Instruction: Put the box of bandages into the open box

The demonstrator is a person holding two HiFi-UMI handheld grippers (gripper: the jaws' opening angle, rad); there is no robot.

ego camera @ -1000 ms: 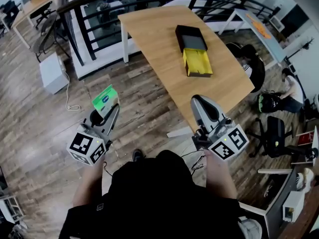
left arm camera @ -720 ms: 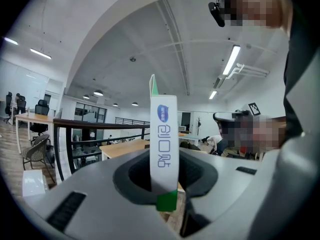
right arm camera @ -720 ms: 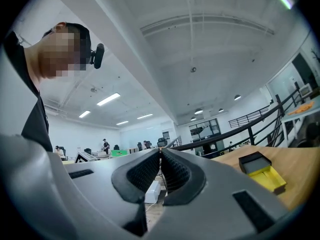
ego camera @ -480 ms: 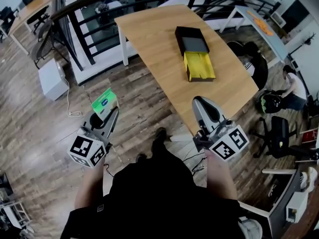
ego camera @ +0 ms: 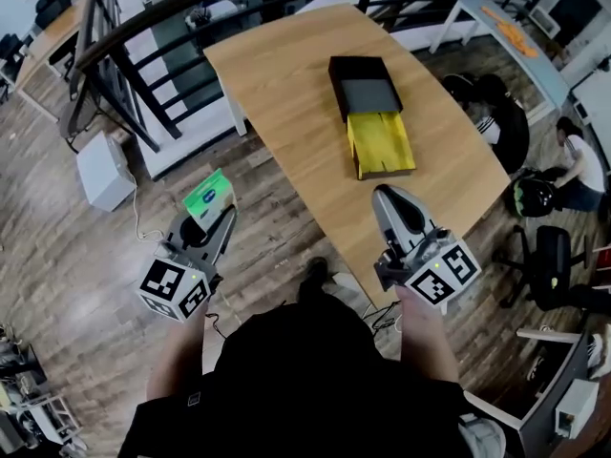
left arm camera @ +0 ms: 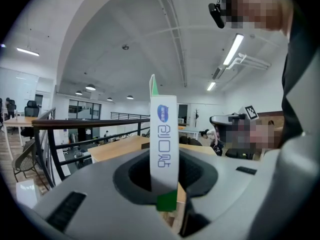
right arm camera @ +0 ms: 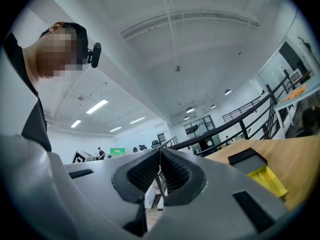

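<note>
In the head view my left gripper (ego camera: 218,219) is shut on the green and white box of bandages (ego camera: 209,197), held over the wooden floor left of the table. The left gripper view shows that box (left arm camera: 164,139) edge-on, white with blue print, clamped upright between the jaws. The open box lies on the wooden table (ego camera: 286,84): a black lid (ego camera: 363,82) with a yellow tray (ego camera: 380,143) pulled out toward me. My right gripper (ego camera: 387,197) is shut with nothing in it, at the table's near edge. In the right gripper view the black and yellow open box (right arm camera: 256,168) sits at the right, beyond the gripper (right arm camera: 160,159).
A black railing (ego camera: 143,27) runs behind the table. A white unit (ego camera: 103,168) with a cable stands on the floor at left. At right there are office chairs (ego camera: 549,265), a dark bag (ego camera: 492,113) and a seated person (ego camera: 580,156). My own foot (ego camera: 315,273) shows between the grippers.
The table and open box have come closer and lower in the head view as I step toward them. Both grippers moved forward with me, the left still holding the bandage box.
</note>
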